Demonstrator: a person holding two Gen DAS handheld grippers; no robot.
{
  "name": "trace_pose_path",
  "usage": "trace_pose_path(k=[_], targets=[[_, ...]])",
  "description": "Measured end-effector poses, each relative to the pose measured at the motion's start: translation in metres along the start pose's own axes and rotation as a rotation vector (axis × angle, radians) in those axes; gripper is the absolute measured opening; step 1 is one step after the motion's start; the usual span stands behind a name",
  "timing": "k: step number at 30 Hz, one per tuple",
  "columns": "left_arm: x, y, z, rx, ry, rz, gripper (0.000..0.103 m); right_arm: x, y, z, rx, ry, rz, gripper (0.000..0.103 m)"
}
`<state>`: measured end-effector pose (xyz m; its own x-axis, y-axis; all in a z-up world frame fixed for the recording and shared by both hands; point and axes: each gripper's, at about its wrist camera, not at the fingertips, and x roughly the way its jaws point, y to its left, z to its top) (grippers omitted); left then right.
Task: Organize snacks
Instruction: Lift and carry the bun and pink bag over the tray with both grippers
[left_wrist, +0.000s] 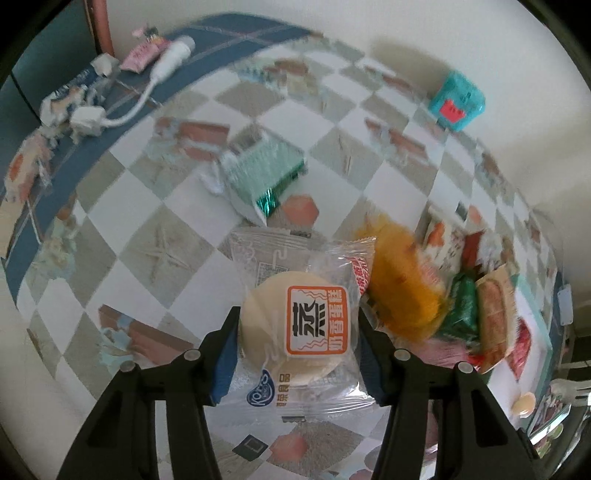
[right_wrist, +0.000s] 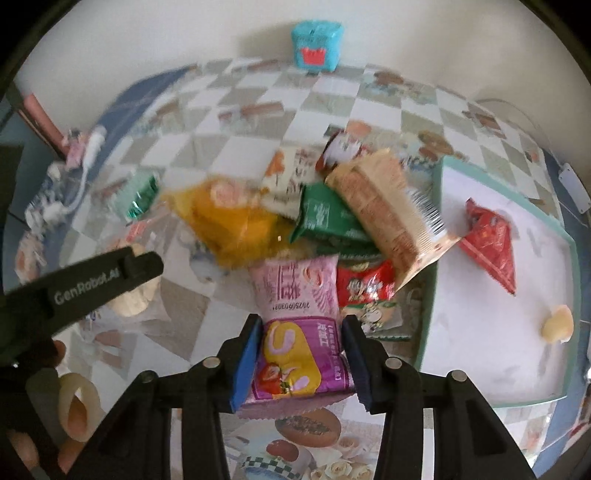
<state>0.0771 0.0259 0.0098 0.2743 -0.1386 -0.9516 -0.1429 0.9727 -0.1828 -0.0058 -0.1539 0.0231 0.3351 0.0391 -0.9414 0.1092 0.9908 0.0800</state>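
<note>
Pink-and-purple foil snack packet (right_wrist: 295, 332) sits clamped in the right gripper (right_wrist: 301, 363), long axis running straight ahead. Its likely destination, the white green-rimmed tray (right_wrist: 434, 258), lies to that gripper's right. The left gripper (left_wrist: 299, 354) clamps a clear-wrapped round steamed cake (left_wrist: 299, 328).

The left gripper (left_wrist: 299, 347) is pointed steeply downward, and its blue pads (left_wrist: 223, 363) are pressed on both sides of a wrapped cake (left_wrist: 295, 325). The right gripper (right_wrist: 301, 363), also pointed down, is clamped on a pink packet (right_wrist: 301, 332).
</note>
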Motion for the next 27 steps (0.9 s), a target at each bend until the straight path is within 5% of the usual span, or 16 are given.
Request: trace_pose_path(k=[6, 14, 18, 27], targets=[[-0.038, 0.007, -0.003, -0.007, -0.083, -0.009, 0.058, -0.026, -0.017, 0.007, 0.054, -0.067, 0.026, 0.048], [-0.032, -0.004, -0.005, -0.004, -0.070, -0.001, 0.058, 0.014, -0.009, 0.003, 0.009, 0.052, 0.054, 0.051], [-0.027, -0.002, -0.004, -0.018, -0.054, 0.001, 0.058, 0.036, 0.000, -0.003, -0.024, 0.114, 0.053, 0.067], [-0.022, 0.002, -0.004, -0.035, -0.038, -0.006, 0.058, 0.050, 0.018, -0.010, -0.079, 0.149, 0.077, 0.067]])
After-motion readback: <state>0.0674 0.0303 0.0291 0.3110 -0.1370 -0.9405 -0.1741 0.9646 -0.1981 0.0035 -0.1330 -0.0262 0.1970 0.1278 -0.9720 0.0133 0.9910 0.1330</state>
